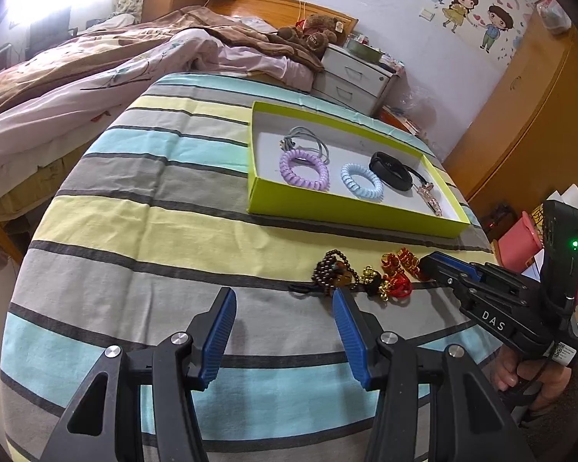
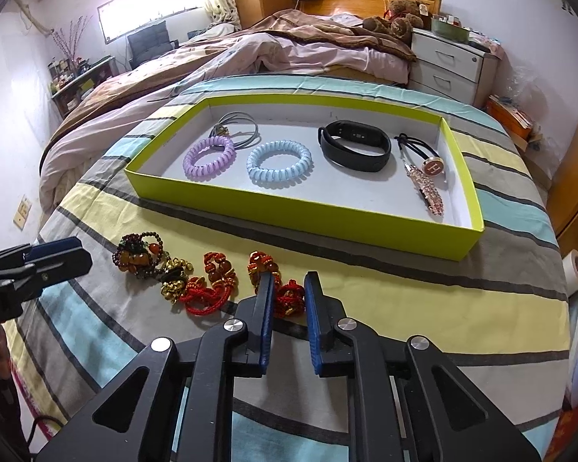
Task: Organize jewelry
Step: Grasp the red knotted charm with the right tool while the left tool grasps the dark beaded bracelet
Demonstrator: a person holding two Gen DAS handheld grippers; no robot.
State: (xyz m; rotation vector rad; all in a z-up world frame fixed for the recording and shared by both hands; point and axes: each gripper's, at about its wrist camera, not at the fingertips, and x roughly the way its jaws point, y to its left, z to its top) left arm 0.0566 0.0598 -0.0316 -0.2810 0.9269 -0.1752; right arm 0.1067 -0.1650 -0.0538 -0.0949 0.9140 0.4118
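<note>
tray: five pieces inside | four bracelets lay outside | right gripper half-closed around red bracelet | left gripper open, empty

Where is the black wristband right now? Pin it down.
The black wristband lies inside the green tray, right of centre in the right wrist view, between the blue coil hair tie and the rhinestone clip.

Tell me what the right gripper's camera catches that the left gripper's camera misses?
Only the right wrist view shows the round "H" charm on a hair tie, and the red bracelet between the right gripper fingers. Only the left wrist view shows the cartoon wall sticker and the left gripper wide open. Both show the green tray, purple coil, blue coil and black band.
</note>
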